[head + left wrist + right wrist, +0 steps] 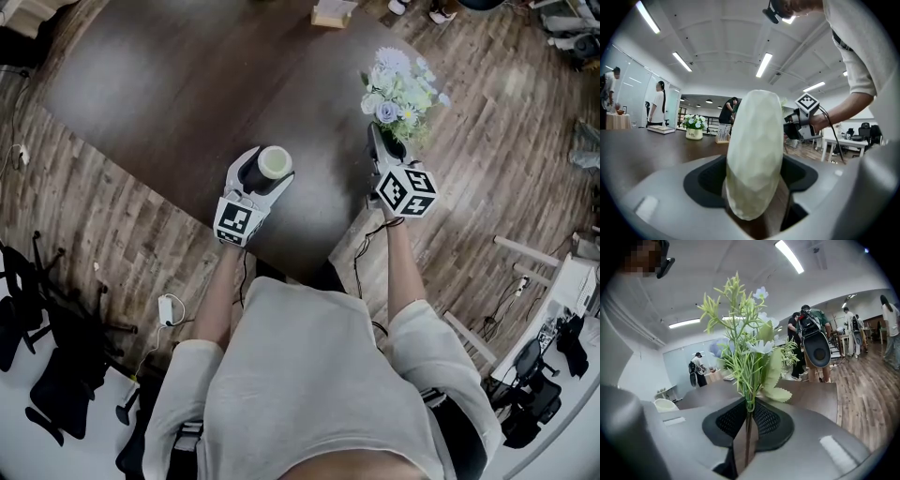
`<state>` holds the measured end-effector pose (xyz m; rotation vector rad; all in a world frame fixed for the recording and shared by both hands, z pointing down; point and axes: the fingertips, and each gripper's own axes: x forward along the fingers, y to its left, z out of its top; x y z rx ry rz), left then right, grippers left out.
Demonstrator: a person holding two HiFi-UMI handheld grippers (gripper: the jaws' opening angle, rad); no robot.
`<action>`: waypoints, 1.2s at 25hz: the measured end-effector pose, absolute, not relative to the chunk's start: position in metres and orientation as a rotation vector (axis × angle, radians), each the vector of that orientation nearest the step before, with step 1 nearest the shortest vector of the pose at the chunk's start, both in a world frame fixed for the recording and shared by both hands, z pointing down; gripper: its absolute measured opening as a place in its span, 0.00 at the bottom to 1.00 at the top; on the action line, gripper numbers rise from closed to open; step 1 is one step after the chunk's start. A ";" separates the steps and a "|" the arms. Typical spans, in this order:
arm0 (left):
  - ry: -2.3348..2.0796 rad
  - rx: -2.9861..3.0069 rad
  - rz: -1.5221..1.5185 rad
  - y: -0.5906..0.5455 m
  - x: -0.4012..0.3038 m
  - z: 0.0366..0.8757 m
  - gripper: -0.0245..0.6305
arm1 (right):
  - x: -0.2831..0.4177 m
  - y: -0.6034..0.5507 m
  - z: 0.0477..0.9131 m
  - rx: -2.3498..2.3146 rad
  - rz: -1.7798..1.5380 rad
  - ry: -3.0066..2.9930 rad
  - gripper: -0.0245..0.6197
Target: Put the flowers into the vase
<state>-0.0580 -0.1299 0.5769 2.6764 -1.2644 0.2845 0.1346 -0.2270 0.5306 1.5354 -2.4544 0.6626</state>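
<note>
A pale green faceted vase [754, 154] stands upright on the dark table [187, 84], and my left gripper [263, 175] is shut on it; its round mouth [275, 162] faces up in the head view. To its right, my right gripper [384, 150] is shut on the thin stems of a bunch of pale blue and white artificial flowers [401, 94] with green leaves. In the right gripper view the flowers [745, 348] rise from between the black pads [766, 420]. The bunch is held apart from the vase, to its right and higher.
A small pot of flowers [694, 126], a card stand [723, 133] and a book [661, 129] sit far across the table. A light box [333, 13] lies at its far edge. Several people stand in the room. White desks and chairs stand at the right.
</note>
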 end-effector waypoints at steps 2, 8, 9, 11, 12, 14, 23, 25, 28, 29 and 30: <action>-1.269 2.673 0.281 -0.131 -0.057 0.576 0.58 | 0.133 -0.226 0.528 1.526 0.656 -2.466 0.10; -1.285 2.656 0.275 -0.130 -0.057 0.579 0.58 | 0.102 -0.226 0.491 1.434 0.566 -2.591 0.10; -1.286 2.656 0.269 -0.131 -0.056 0.579 0.58 | 0.092 -0.225 0.482 1.405 0.539 -2.625 0.10; -1.289 2.653 0.263 -0.131 -0.055 0.580 0.58 | 0.070 -0.221 0.463 1.340 0.492 -2.693 0.10; -1.291 2.650 0.262 -0.130 -0.055 0.581 0.58 | 0.059 -0.218 0.454 1.308 0.476 -2.729 0.10; -1.295 2.641 0.260 -0.130 -0.056 0.582 0.58 | 0.036 -0.215 0.436 1.249 0.453 -2.797 0.10; -1.318 2.601 0.264 -0.132 -0.053 0.584 0.58 | -0.035 -0.198 0.359 1.025 0.328 -3.029 0.10; -1.324 2.596 0.265 -0.131 -0.055 0.585 0.58 | -0.046 -0.193 0.351 0.988 0.312 -3.057 0.10; -1.320 2.597 0.263 -0.132 -0.055 0.585 0.58 | -0.056 -0.189 0.349 0.950 0.305 -3.076 0.10; -1.319 2.597 0.264 -0.133 -0.054 0.584 0.58 | -0.056 -0.188 0.351 0.943 0.310 -3.076 0.10; -1.319 2.597 0.265 -0.135 -0.052 0.584 0.58 | -0.056 -0.188 0.355 0.937 0.318 -3.074 0.11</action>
